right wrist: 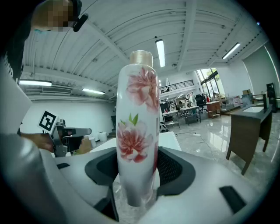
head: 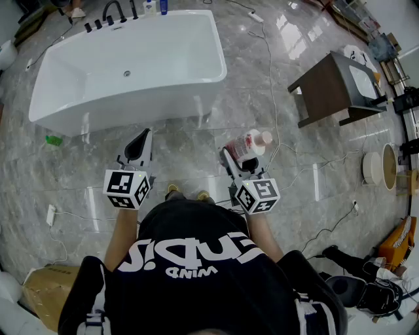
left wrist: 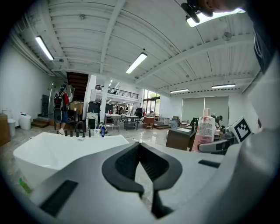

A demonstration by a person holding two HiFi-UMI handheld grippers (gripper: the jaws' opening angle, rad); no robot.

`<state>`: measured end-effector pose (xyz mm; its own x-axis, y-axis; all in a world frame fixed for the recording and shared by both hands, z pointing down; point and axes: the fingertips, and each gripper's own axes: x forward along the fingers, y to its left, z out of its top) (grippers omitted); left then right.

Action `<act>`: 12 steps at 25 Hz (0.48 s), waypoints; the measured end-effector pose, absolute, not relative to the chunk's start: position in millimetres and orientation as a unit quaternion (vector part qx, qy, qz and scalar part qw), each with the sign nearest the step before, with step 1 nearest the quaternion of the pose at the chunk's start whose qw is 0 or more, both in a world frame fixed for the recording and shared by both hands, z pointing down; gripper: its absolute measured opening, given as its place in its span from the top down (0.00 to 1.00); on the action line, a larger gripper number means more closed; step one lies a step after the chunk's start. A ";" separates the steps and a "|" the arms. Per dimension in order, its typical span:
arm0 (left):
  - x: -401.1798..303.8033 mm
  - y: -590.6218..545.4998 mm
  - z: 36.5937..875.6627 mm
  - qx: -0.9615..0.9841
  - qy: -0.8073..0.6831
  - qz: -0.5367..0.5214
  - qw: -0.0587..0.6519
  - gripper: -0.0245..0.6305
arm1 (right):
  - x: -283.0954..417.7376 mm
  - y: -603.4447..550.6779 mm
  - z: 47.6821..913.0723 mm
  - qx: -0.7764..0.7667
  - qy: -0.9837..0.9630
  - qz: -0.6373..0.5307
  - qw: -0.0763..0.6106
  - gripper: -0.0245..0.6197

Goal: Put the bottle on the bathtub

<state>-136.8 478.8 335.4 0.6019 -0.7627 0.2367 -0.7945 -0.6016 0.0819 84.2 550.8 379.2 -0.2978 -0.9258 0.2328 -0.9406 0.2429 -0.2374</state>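
A white bottle with pink flowers (right wrist: 136,131) stands upright between the jaws of my right gripper (right wrist: 135,173), which is shut on it. In the head view the bottle (head: 249,144) sits at that gripper (head: 239,157), over the marble floor and short of the bathtub. The white bathtub (head: 127,69) lies ahead and to the left, with black taps at its far rim. My left gripper (head: 139,149) is held level with the right one, jaws shut and empty (left wrist: 141,159). The left gripper view also shows the bottle (left wrist: 204,131) and the bathtub (left wrist: 65,151).
A dark wooden vanity with a white basin (head: 340,88) stands at the right. Cables (head: 272,85) trail across the floor. Small bottles (head: 157,6) sit on the tub's far rim. A cardboard box (head: 46,288) and a green item (head: 54,140) lie at the left.
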 end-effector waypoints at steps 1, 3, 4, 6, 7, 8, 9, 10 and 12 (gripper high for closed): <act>-136.1 477.3 335.3 0.891 -0.437 0.089 0.090 0.95 | 84.2 549.4 378.1 0.591 -0.789 0.168 0.019 0.57; -135.9 474.4 334.6 0.891 -0.436 0.088 0.089 0.95 | 83.2 546.7 376.2 0.589 -0.790 0.169 0.015 0.57; -137.0 472.6 333.8 0.892 -0.435 0.087 0.088 0.95 | 81.8 545.3 375.4 0.588 -0.791 0.169 0.013 0.57; -142.0 467.7 333.2 0.892 -0.435 0.085 0.086 0.95 | 76.9 541.0 374.6 0.585 -0.793 0.167 0.012 0.57; -145.6 465.1 334.2 0.893 -0.435 0.084 0.087 0.95 | 73.6 538.4 374.7 0.584 -0.795 0.165 0.011 0.57; -149.6 463.0 336.3 0.893 -0.434 0.083 0.089 0.95 | 70.0 536.5 375.1 0.582 -0.797 0.163 0.009 0.57; -153.8 461.2 338.8 0.893 -0.434 0.081 0.092 0.95 | 66.4 535.1 375.2 0.580 -0.798 0.162 0.007 0.57; -157.9 458.8 340.8 0.893 -0.433 0.079 0.096 0.95 | 62.9 533.4 374.8 0.580 -0.799 0.160 0.004 0.57; -164.5 451.2 342.0 0.894 -0.430 0.073 0.099 0.95 | 56.6 526.7 373.4 0.581 -0.799 0.156 -0.004 0.57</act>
